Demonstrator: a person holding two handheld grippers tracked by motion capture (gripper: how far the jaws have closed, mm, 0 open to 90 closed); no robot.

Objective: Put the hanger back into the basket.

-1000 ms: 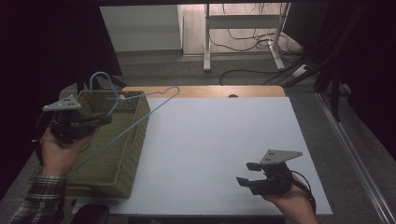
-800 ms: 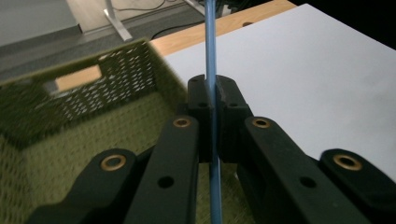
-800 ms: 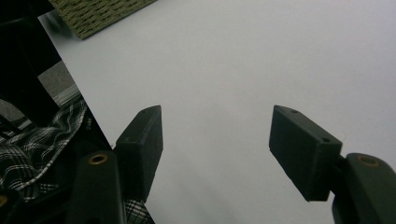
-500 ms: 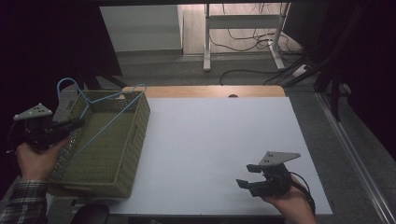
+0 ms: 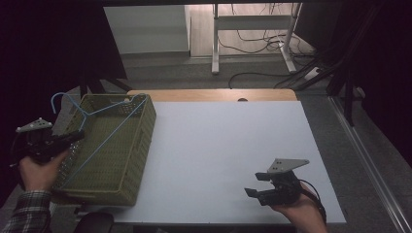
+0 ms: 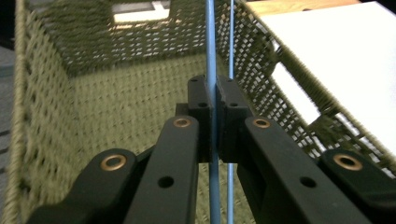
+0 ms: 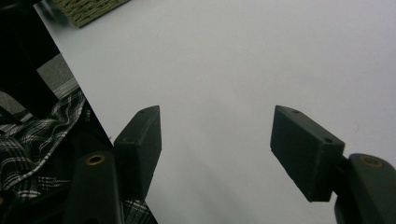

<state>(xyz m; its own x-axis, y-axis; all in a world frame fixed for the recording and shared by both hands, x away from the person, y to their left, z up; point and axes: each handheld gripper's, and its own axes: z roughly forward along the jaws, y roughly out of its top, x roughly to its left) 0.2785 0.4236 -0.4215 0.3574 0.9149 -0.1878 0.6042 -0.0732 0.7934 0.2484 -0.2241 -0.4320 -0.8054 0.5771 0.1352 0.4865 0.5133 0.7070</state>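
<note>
At the basket's (image 5: 111,145) left rim, the left gripper (image 6: 214,100) is clamped on the blue hanger (image 5: 92,131), which lies across the basket. Well right of the basket, the right gripper (image 5: 256,185) rests wide open, empty, on the counter (image 5: 228,141).

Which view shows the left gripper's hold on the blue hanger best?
Left gripper view: the fingers are shut on the blue hanger wire, close up. High view shows the hanger's whole outline across the basket, hold too small. Right gripper view: a basket corner.

Hanger (image 5: 92,127) lies across the basket (image 5: 138,145) at table's (image 5: 233,145) left
</note>
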